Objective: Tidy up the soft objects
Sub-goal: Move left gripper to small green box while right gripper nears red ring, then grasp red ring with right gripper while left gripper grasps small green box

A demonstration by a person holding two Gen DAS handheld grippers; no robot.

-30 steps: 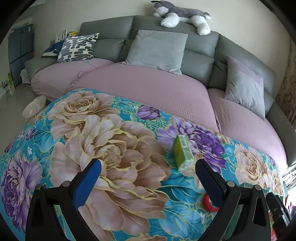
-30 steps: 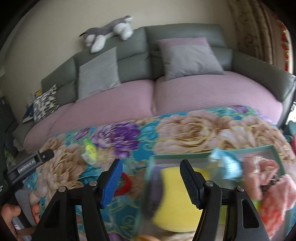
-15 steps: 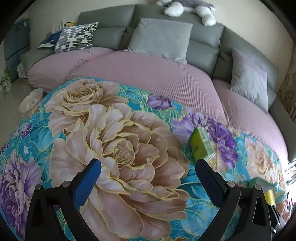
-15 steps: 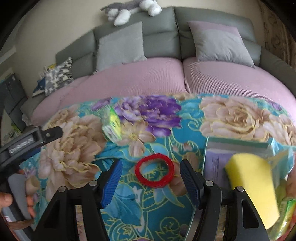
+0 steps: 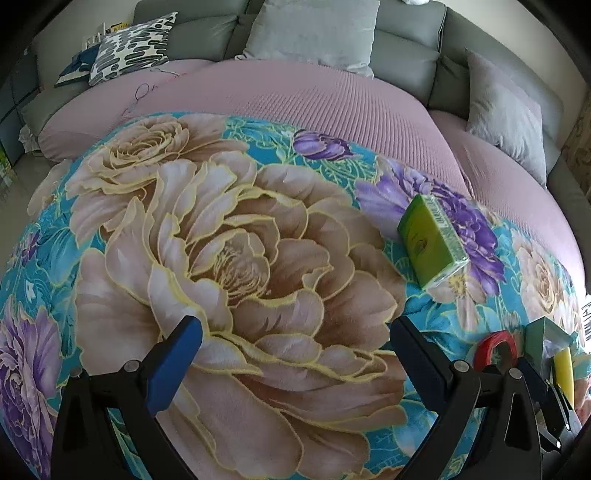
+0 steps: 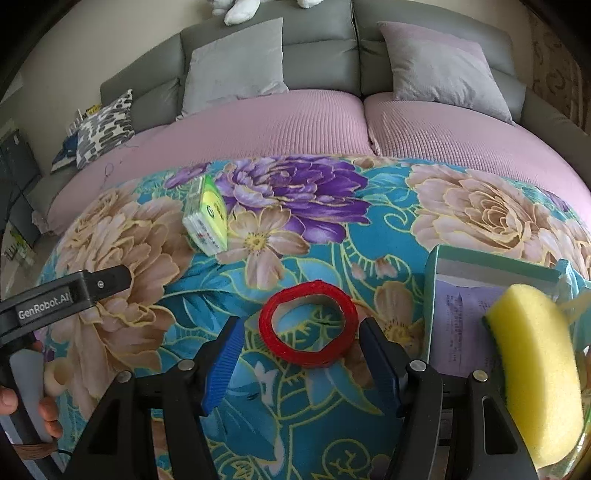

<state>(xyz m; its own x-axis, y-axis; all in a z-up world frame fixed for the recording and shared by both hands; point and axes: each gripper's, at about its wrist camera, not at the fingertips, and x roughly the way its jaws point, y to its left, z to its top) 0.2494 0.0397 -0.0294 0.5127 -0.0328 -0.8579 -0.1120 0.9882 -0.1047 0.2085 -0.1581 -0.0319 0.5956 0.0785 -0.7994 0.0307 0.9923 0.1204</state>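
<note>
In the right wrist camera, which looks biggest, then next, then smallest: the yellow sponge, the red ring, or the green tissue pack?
As they look in the right wrist view:
1. yellow sponge, though it sits very close to the camera
2. red ring
3. green tissue pack, farther away, so true size is unsure

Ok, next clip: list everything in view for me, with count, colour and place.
blanket: 1, teal with beige and purple flowers, spread in the foreground
tissue pack: 1, green-yellow, on the blanket, left of centre
ring: 1, red, on the blanket between the right gripper's fingers, untouched
box: 1, pale green, at the blanket's right edge
sponge: 1, yellow, in the box
sofa: 1, grey with mauve seat covers, behind the blanket
cushions: 2 grey, 1 black-and-white patterned, on the sofa
plush toy: 1, mostly cropped, white paws, on the sofa back
left gripper: open, empty, above the blanket
right gripper: open
hand: 1, holding the left gripper's handle
</note>
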